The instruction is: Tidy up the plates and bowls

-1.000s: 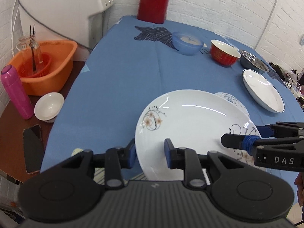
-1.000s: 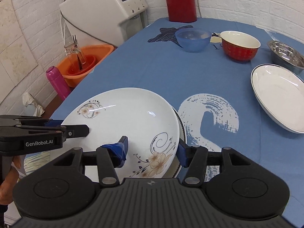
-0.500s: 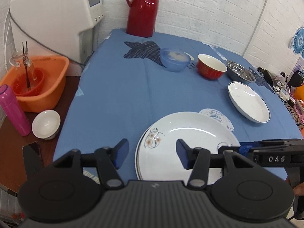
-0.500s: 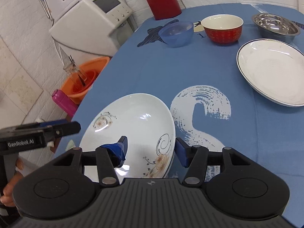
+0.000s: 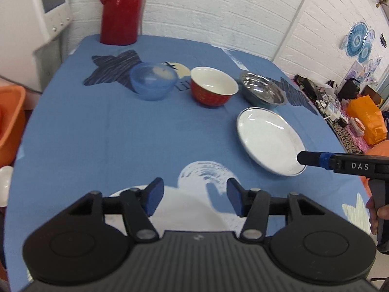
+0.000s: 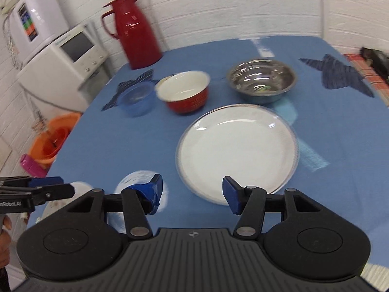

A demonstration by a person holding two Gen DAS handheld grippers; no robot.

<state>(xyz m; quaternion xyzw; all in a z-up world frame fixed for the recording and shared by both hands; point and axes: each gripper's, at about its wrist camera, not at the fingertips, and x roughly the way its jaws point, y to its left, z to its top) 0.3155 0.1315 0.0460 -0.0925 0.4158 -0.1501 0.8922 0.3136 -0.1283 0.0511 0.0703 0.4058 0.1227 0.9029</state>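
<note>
The white floral plate (image 5: 189,216) lies on the blue tablecloth (image 5: 97,131) at the near edge, just under my left gripper (image 5: 194,196), which is open and holds nothing. My right gripper (image 6: 192,192) is also open, hovering over the near rim of a silver-rimmed white plate (image 6: 237,150). That plate (image 5: 269,141) sits to the right in the left wrist view, where the right gripper (image 5: 302,158) reaches over its edge. Behind it stand a blue bowl (image 5: 153,80), a red bowl (image 5: 213,88) and a steel bowl (image 5: 262,91). The left gripper (image 6: 65,186) shows at the far left.
A red thermos (image 5: 121,9) stands at the table's far edge beside a white appliance (image 5: 31,24). An orange basin (image 6: 53,141) and a pink bottle (image 6: 30,168) sit below the table's left side. Bags and clutter (image 5: 359,116) crowd the right.
Both grippers have let go of the floral plate, opened wide and lifted away from it. The right gripper has swung right, toward the silver-rimmed plate.
</note>
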